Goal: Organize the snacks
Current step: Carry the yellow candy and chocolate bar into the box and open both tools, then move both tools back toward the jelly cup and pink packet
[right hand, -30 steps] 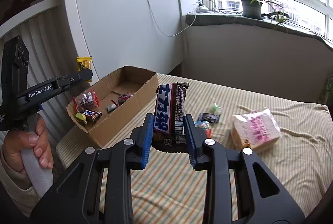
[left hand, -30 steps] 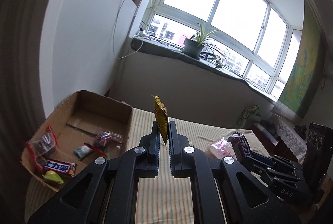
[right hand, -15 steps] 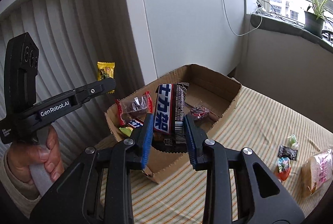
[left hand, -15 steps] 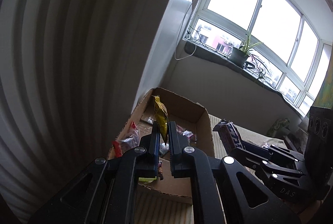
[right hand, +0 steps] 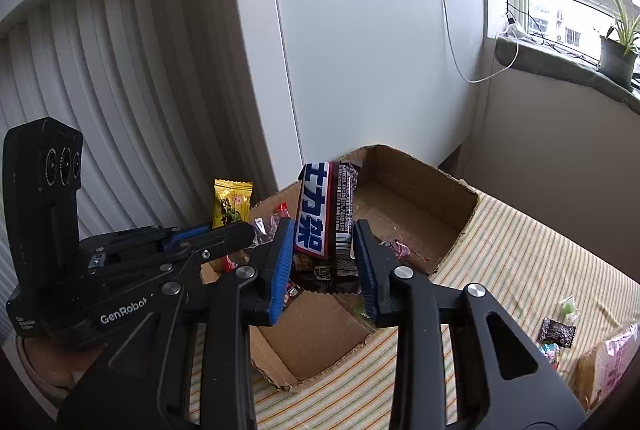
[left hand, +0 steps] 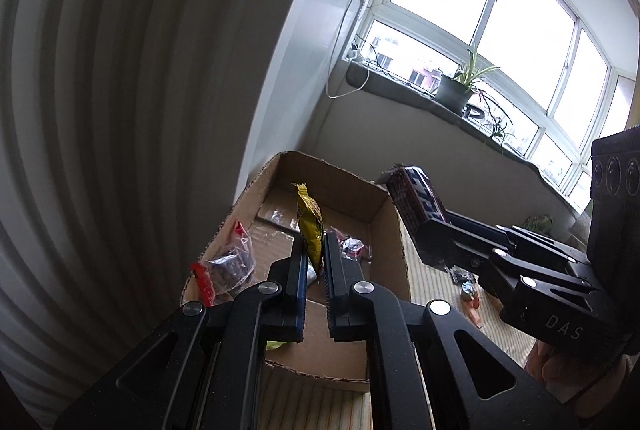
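Note:
My left gripper (left hand: pixel 314 254) is shut on a small yellow snack packet (left hand: pixel 309 226), held upright over the near end of an open cardboard box (left hand: pixel 384 218). My right gripper (right hand: pixel 322 250) is shut on a dark chocolate bar with a blue and white label (right hand: pixel 316 210), held over the same box (right hand: pixel 460 230). The box holds several wrapped snacks, among them a clear red-edged pack (left hand: pixel 230 262). In the right wrist view the left gripper (right hand: pixel 224 230) and its yellow packet (right hand: pixel 231 202) are just left of the bar.
The box sits on a striped cloth (right hand: pixel 520 270) beside a white wall panel (right hand: pixel 360 50). Loose candies (right hand: pixel 556 330) and a pink-wrapped pack (right hand: pixel 608 366) lie on the cloth at the right. A windowsill with a potted plant (left hand: pixel 456 90) is behind.
Both grippers have moved left from over the cloth to over the cardboard box, still holding their snacks. They are now closer to each other.

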A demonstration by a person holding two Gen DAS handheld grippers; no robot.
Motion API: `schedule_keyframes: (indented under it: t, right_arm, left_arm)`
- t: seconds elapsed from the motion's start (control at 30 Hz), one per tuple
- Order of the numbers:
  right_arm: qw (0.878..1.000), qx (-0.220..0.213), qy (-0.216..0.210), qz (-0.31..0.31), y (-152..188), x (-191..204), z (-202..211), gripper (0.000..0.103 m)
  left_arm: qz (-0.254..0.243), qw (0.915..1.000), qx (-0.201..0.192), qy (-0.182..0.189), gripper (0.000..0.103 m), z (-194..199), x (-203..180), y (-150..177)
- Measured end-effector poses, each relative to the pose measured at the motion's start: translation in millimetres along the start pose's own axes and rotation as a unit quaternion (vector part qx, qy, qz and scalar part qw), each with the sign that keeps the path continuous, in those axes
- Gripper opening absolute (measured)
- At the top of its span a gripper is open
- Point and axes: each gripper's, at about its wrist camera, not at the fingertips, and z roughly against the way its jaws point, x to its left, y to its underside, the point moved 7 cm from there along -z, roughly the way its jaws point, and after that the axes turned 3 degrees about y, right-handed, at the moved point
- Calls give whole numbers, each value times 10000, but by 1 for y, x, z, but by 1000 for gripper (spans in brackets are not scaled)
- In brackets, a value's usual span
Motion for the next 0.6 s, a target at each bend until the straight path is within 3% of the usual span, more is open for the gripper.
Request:
schedule_keyframes:
  t: [0.07, 0.13, 0.17, 0.2, 0.6]
  right_arm:
    - [9999, -61, 66, -59, 3, -5, 0, 49]
    - [9998, -104, 85, -124, 6, -9, 4, 50]
    - [9997, -109, 131, -152, 9, -13, 5, 50]
    - [9997, -99, 150, -193, 11, -16, 7, 50]
    - [9994, -260, 170, -178, 13, -10, 32, 54]
  left_arm:
    - [5, 9999, 155, 5, 13, -6, 3, 4]
    - [83, 9997, 191, -148, 36, -8, 10, 6]
    - [158, 9995, 156, -217, 60, -6, 14, 6]
    - [235, 9993, 72, -266, 70, -2, 18, 4]
    - [416, 9980, -191, -431, 70, 23, 28, -3]
